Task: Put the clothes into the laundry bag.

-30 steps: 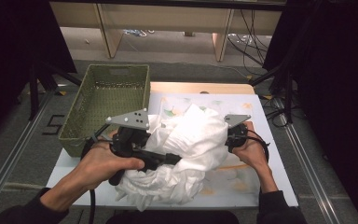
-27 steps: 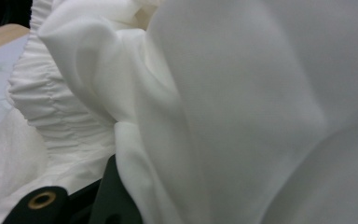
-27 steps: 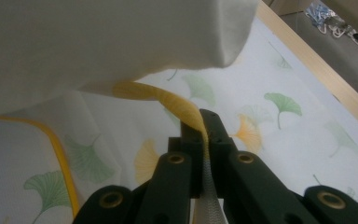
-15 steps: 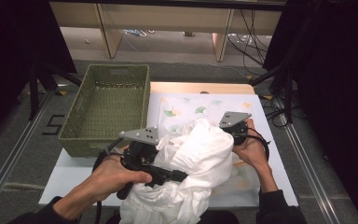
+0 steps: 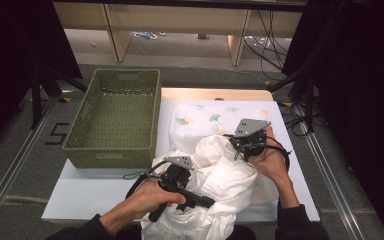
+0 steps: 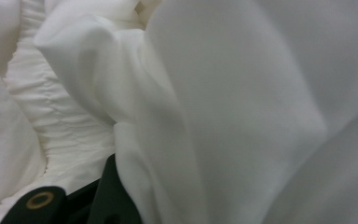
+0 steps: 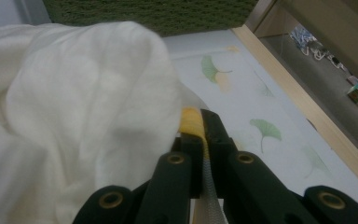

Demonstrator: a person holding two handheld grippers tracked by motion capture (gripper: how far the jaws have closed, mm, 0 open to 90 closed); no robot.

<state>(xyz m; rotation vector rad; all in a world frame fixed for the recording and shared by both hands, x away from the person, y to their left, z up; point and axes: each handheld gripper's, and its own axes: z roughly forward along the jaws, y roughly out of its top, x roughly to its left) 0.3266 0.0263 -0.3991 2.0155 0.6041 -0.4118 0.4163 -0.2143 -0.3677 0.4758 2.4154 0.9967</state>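
A bunched white garment (image 5: 225, 175) lies over the front middle of the table and hangs past its near edge. My left gripper (image 5: 207, 202) points right across the garment's lower part. In the left gripper view the white garment (image 6: 242, 107) covers almost everything, and it wraps over one black jaw at the bottom left. My right gripper (image 5: 236, 149) sits at the garment's upper right edge. In the right gripper view my right gripper (image 7: 198, 119) has its jaws pressed together on a fold of the white garment (image 7: 84, 98), with a yellowish bit between the tips.
A green woven basket (image 5: 82, 145) stands empty at the left, touching the white board (image 5: 90, 197). A leaf-patterned cloth (image 5: 215, 117) covers the table behind the garment. The table's wooden far edge (image 5: 215, 93) runs beyond it, and cables lie on the floor at the far right.
The garment has been pulled toward the person's side and now hangs over the front edge. My left gripper moved right and nearer. More of the leaf-patterned cloth is bare.
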